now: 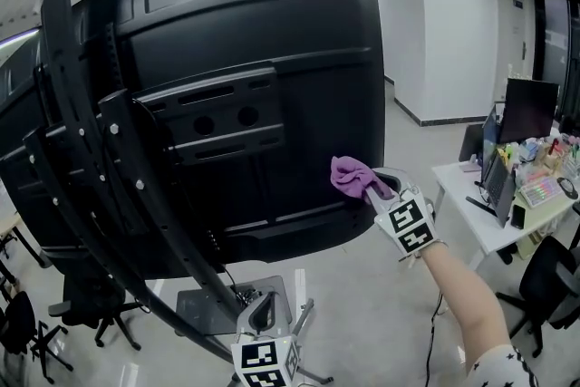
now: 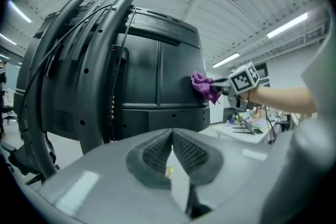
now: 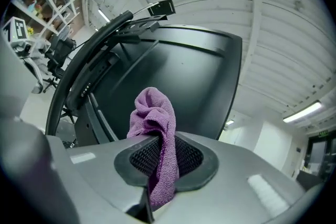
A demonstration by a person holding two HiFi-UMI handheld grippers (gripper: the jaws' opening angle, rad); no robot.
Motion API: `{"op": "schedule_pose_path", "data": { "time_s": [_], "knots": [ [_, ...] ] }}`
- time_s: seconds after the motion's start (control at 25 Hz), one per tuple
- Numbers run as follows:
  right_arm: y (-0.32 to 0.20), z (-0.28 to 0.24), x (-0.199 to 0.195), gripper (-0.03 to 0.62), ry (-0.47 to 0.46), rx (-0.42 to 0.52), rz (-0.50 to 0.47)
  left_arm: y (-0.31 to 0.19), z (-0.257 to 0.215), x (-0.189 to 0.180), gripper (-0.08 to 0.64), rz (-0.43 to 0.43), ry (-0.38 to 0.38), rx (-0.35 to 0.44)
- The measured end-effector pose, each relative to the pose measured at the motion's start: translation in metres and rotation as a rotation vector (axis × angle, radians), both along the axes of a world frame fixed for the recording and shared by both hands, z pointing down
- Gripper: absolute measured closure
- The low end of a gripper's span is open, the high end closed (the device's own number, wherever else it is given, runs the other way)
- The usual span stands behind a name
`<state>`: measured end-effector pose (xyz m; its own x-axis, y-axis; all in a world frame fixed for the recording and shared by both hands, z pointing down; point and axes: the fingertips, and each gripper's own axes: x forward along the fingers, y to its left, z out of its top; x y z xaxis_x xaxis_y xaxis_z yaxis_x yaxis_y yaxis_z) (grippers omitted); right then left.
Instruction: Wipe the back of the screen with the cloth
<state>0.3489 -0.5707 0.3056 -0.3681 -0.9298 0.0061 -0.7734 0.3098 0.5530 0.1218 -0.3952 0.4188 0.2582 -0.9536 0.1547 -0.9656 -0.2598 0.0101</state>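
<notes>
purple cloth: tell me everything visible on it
The cloth is purple, soft and napped like microfibre, crumpled into a wad. The right gripper has its jaws shut on it: the wad bulges out ahead, a tail hangs down between them. In the head view the wad sits against the black back of the screen, near its lower right edge.

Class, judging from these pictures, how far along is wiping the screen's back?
Done: the right hand-held gripper is shut on the purple cloth. In hand: the cloth meets the screen back near its lower right edge. Left: no wiped area shows, so most likely remains.
</notes>
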Motion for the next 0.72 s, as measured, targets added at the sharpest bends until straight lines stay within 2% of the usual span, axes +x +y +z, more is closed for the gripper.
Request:
{"op": "schedule_pose_path", "data": {
  "time_s": [0.24,0.4,0.6,0.72],
  "knots": [
    [-0.009,-0.091,-0.017,0.541,0.138,0.054,-0.033,-0.009,0.005,0.004,0.552,0.018,-0.002,-0.015],
    [-0.012,-0.173,-0.020,0.541,0.188,0.122,-0.026,-0.017,0.006,0.006,0.552,0.028,-0.009,-0.018],
    [-0.007,-0.277,-0.028,0.540,0.262,0.266,0.029,-0.024,-0.001,0.007,0.552,0.037,-0.011,-0.007],
    [-0.005,-0.335,-0.033,0.540,0.273,0.358,0.071,-0.027,-0.005,0.008,0.552,0.043,-0.018,0.002]
  ]
}}
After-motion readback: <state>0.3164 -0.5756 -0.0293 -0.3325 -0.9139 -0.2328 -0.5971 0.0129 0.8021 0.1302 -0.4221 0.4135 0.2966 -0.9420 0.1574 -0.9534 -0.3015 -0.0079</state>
